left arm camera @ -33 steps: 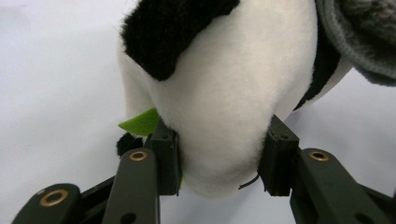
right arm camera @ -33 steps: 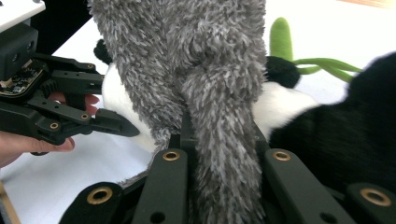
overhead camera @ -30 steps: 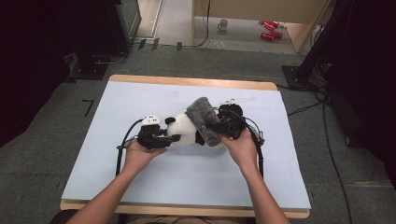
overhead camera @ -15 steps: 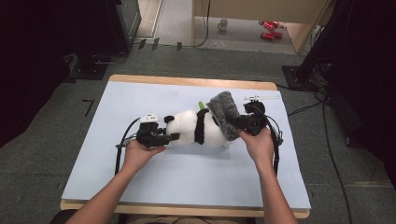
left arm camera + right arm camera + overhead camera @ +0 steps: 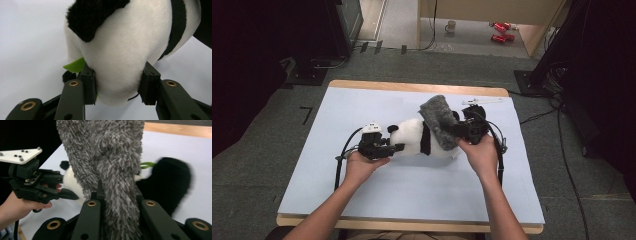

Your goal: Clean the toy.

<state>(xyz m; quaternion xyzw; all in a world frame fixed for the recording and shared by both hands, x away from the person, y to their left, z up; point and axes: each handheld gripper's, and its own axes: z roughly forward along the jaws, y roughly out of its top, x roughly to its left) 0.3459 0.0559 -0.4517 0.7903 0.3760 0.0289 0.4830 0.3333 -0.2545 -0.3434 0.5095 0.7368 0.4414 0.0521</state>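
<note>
Plush panda [image 5: 414, 142]: black and white, lying on its side near the middle of the desk, stretched out between the two grippers, head end toward the left one.
Grey fuzzy cloth [image 5: 439, 120]: shaggy grey piece, looks like a little garment, draped over the panda's right end and standing up off it at a tilt.
Left gripper [image 5: 393, 148]: sits low at the panda's left end. In the left gripper view its pads [image 5: 89, 83] are pressed into both sides of the white plush [image 5: 120, 62], so it's got a firm pinch on the toy, jaws partway apart around the stuffing.
Right gripper [image 5: 458, 130]: clamped tight on the grey cloth. In the right gripper view the grey pile [image 5: 112, 170] runs straight up from between the jaws, which are pretty much fully closed on it.
Green bit [image 5: 75, 65]: small green felt leaf poking out beside the left gripper's pad, touching the panda.
Desk [image 5: 362, 100]: pale blue top with a wooden edge, panda resting right on it.
White strip [image 5: 482, 101]: thin white thing near the far edge, well apart from the toy, can't tell what it is.
Floor [image 5: 452, 27]: mug and red cans way back past the desk.
</note>
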